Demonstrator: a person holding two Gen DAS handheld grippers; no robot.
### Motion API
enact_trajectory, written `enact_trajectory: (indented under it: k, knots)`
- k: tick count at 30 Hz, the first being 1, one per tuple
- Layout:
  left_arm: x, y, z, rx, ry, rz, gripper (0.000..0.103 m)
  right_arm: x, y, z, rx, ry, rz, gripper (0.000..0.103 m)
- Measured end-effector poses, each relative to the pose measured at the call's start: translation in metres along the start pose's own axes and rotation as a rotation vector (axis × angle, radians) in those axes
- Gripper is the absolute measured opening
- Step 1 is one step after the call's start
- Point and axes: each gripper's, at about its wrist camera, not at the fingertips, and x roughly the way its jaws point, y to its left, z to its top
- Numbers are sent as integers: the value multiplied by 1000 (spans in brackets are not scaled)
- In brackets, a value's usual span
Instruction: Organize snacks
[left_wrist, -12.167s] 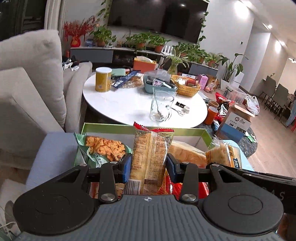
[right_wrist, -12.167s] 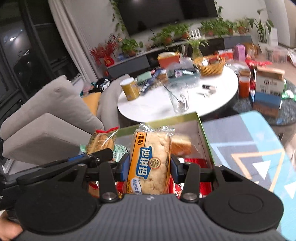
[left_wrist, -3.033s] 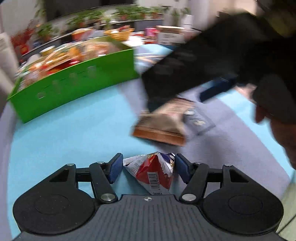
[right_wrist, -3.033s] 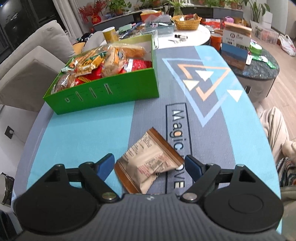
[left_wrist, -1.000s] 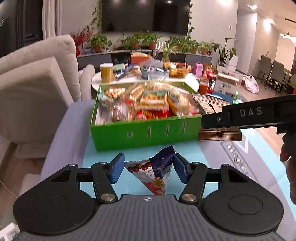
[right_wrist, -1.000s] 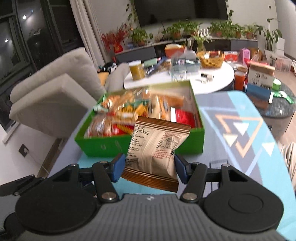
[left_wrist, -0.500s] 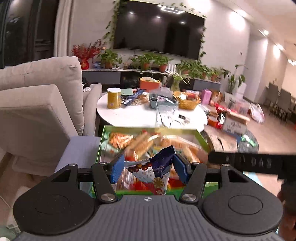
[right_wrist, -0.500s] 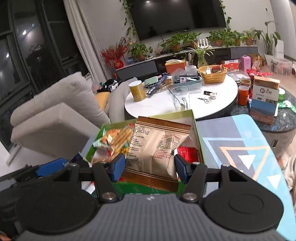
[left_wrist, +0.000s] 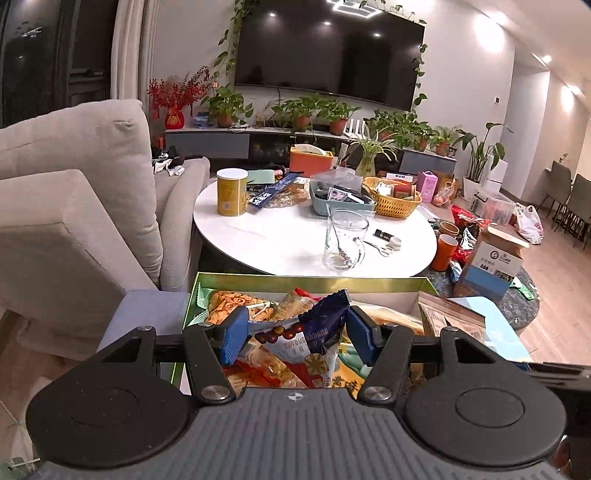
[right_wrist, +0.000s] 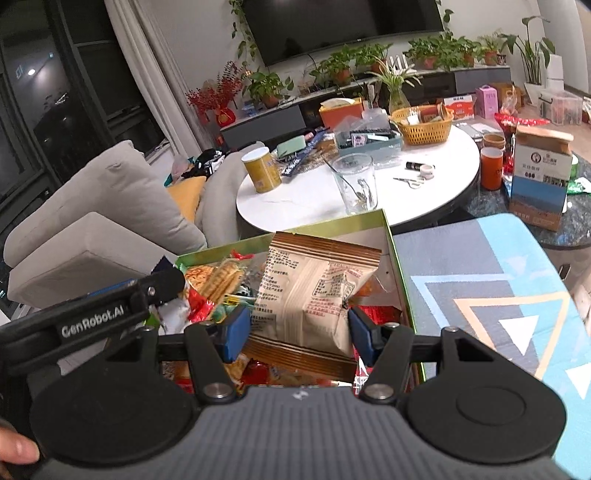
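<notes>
Between my left fingers (left_wrist: 232, 334), the crumpled blue-and-white snack packet (left_wrist: 314, 339) hid the snacks beneath. My tan foil packet (right_wrist: 314, 291) covered the green cardboard box's (right_wrist: 400, 266) middle; its print was unreadable.

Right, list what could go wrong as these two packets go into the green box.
The green box is already heaped, so the brown-striped packet in the right gripper may slide off the pile. The left gripper pinches only the blue packet's crumpled end; it could slip early. Both grippers crowd one box and may collide.
</notes>
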Motion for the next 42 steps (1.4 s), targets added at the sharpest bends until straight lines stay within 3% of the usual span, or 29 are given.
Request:
enact_trajectory:
  k: [6, 12, 19, 42]
  knots:
    - [17, -4, -6, 16, 38, 26, 58, 12, -11, -2, 85, 47, 6, 62]
    - [15, -4, -14, 25, 67, 44, 62, -2, -5, -3, 66, 19, -12, 62]
    - [0, -5, -17, 38, 47, 57, 67, -13, -1, -3, 47, 4, -12, 62]
    - [-44, -10, -23, 64, 15, 72, 69, -39, 14, -16, -6, -3, -20, 63]
